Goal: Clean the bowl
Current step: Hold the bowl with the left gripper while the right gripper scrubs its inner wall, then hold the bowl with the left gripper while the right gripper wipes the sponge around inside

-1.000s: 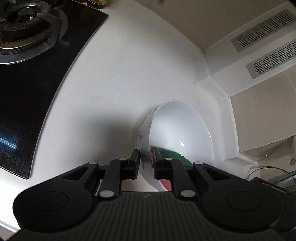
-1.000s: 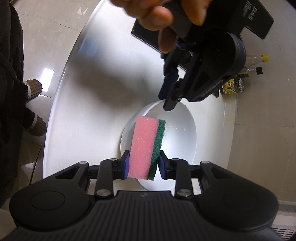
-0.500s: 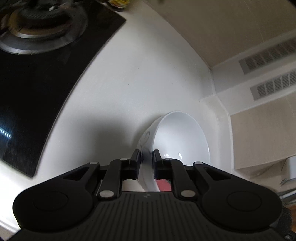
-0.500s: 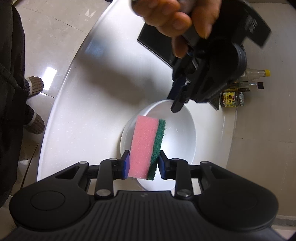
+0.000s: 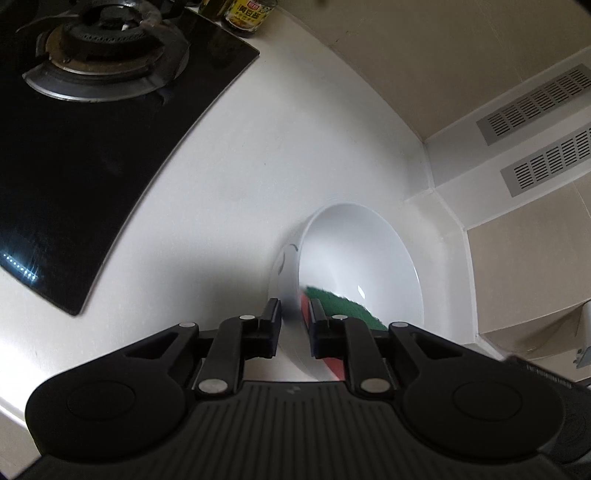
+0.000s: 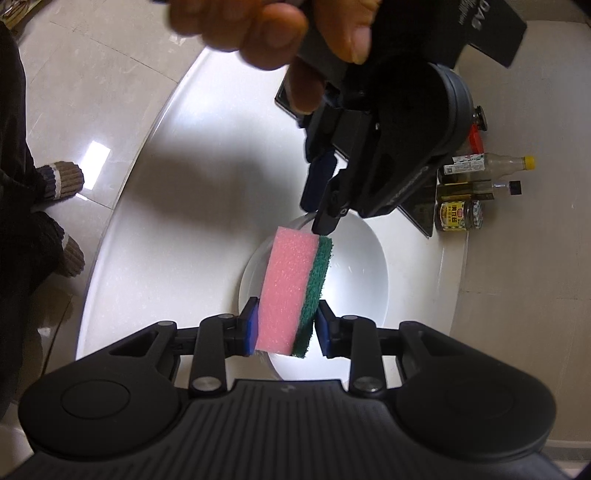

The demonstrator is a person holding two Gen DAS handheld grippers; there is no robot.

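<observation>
The white bowl (image 5: 354, 266) sits on the white countertop (image 5: 221, 177), to the right of a black glass gas hob (image 5: 81, 147) and near the corner where the counter meets the beige wall. On its outer left side a dark line drawing shows.

The left gripper (image 5: 293, 317) straddles the bowl's near-left rim: one finger lies outside the wall and the other inside. Its jaws are opening, with the rim between them, and a gap shows on both sides of the rim, so the pads do not press on it. In the right wrist view the same gripper (image 6: 321, 206) hangs from above over the far rim, gripped by a person's hand (image 6: 273, 33).

The right gripper (image 6: 284, 325) is clenched on a sponge (image 6: 291, 288), pink foam on the left and a green scouring layer on the right. Its blue pads (image 6: 251, 330) press on both faces. The sponge stands upright over the near-left part of the bowl (image 6: 354, 280); whether it touches the inside cannot be told. In the left wrist view its green face (image 5: 343, 306) shows inside the bowl, just behind the left gripper's inner finger.

At the far right of the counter stand a labelled jar (image 6: 458, 216) and two bottles lying sideways in the view (image 6: 487, 164). On the floor at the left, feet in brown socks (image 6: 62, 181) are visible.
</observation>
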